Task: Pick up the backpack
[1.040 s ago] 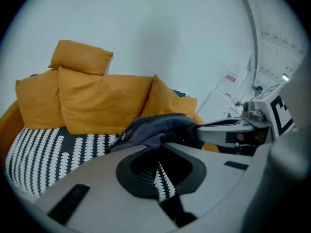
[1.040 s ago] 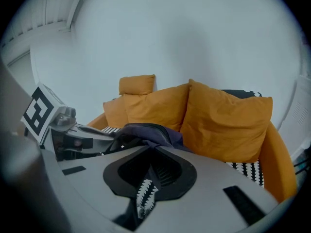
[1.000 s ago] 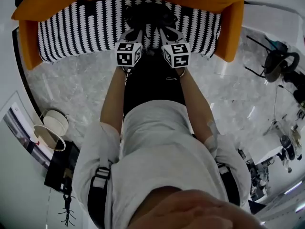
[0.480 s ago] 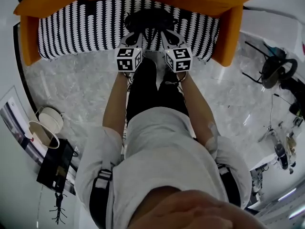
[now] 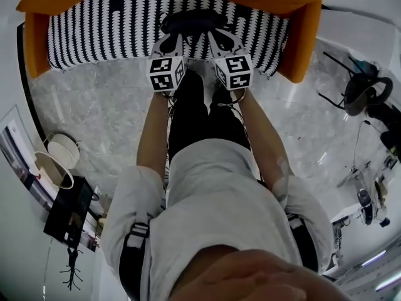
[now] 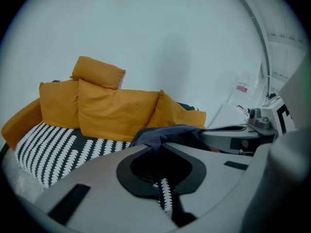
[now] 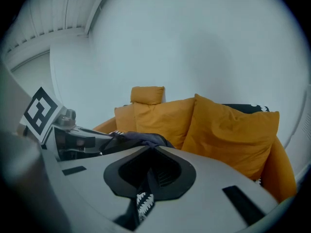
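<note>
A dark backpack point(image 5: 191, 22) lies on the black-and-white patterned sofa seat point(image 5: 100, 30), between my two grippers. My left gripper point(image 5: 169, 41) is shut on a fold of its dark blue fabric point(image 6: 167, 132), which bunches up out of the jaws. From the other side, my right gripper point(image 5: 216, 39) holds the backpack as well: dark cloth and a strap point(image 7: 141, 139) run through its jaws, which have just been closing on them. Both grippers point down at the seat from the sofa's front edge, side by side. Most of the backpack's body is hidden behind the grippers.
Orange cushions point(image 6: 114, 108) line the sofa's back, and orange arms point(image 5: 304, 33) close its ends. Grey marble floor point(image 5: 94, 118) lies in front. White buckets point(image 5: 59, 158) and a black box point(image 5: 69, 212) stand at the left, with chairs and stands point(image 5: 363, 89) at the right.
Both grippers have lifted a little, still holding the backpack's fabric. The head view has shifted slightly, so the sofa's front edge sits higher in the picture.
</note>
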